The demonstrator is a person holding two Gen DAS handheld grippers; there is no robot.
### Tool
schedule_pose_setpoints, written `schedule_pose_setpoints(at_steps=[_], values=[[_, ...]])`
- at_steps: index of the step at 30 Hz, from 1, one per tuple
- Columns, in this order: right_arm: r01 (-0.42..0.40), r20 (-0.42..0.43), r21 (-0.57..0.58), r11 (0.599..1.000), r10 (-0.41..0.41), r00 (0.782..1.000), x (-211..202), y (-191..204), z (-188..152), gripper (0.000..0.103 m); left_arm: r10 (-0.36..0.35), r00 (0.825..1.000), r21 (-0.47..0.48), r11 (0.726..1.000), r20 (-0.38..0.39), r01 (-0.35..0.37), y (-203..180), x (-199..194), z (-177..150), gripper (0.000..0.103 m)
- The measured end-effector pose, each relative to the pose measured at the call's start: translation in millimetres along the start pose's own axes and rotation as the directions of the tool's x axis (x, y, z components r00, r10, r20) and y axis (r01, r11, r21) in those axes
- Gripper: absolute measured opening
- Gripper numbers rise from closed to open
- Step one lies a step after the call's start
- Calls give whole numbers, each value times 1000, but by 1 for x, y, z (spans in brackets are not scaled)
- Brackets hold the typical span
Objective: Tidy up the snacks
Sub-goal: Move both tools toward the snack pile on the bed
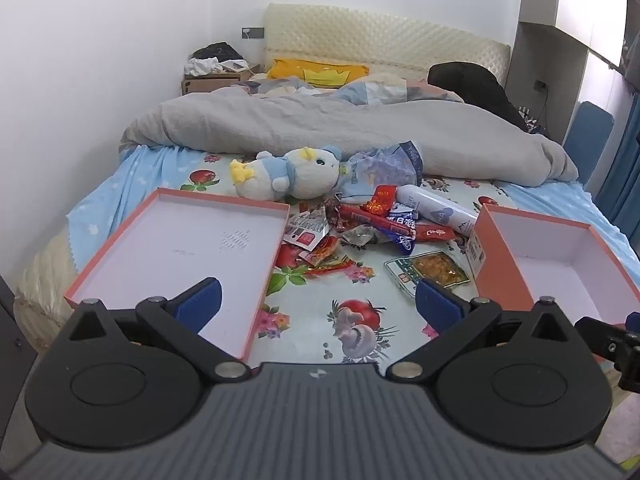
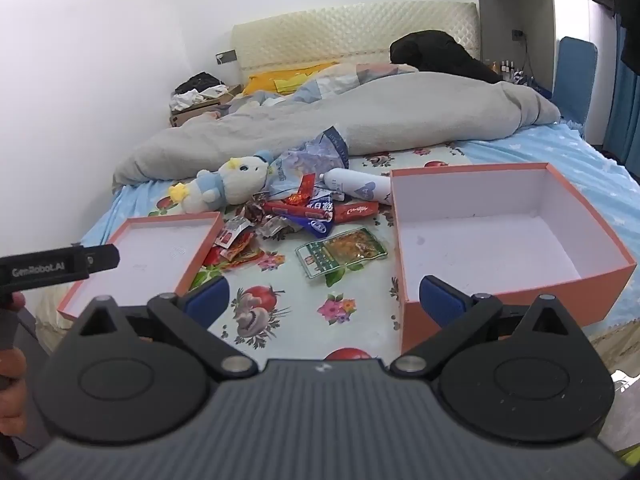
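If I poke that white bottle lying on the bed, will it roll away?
Probably a little. The white bottle is round and lies on its side, so a push across it could set it rolling. The soft bed sheet and the snack packets lying close against it would likely stop it soon. Its smooth side may also slip in a claw.

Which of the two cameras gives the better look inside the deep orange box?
The right wrist view: the deep orange box sits whole in frame, its white inside bare. The left wrist view catches only part of it at the right edge.
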State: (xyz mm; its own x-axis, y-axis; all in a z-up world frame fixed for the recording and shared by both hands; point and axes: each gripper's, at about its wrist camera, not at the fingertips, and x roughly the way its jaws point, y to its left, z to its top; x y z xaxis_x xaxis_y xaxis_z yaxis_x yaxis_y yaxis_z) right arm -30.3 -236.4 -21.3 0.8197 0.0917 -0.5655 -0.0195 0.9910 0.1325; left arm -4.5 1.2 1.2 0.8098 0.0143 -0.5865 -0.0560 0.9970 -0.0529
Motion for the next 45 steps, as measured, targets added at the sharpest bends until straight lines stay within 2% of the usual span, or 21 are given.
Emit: schedule_pose_setpoints(at_steps=[13, 18, 21, 25, 31, 45], values=[[-18, -19, -15, 1000, 18, 1000, 7, 8, -4, 103, -17, 1000, -28, 999, -17, 16, 7, 2, -7, 103], [-51, -11, 16, 999, 51, 999, 10, 4, -8, 103, -25, 1000, -17, 1000, -13, 25, 3, 2, -6, 103], [-26, -25, -7, 1000, 26, 999, 22, 5, -16, 103, -40, 999, -11, 999, -29, 39, 1, 10, -12, 103], [-36, -27, 55, 998, 37, 999, 30, -4, -23, 103, -38, 998, 2, 999, -53, 38, 3, 26, -22, 103], [-23, -50, 39, 999, 25, 998, 34, -2, -27, 103, -39, 995, 5, 999, -91, 40, 7, 47, -30, 103], [-15, -48, 27, 1000, 17, 999, 40, 2, -25, 103, -47, 994, 13, 999, -94, 49, 9, 57, -29, 103]])
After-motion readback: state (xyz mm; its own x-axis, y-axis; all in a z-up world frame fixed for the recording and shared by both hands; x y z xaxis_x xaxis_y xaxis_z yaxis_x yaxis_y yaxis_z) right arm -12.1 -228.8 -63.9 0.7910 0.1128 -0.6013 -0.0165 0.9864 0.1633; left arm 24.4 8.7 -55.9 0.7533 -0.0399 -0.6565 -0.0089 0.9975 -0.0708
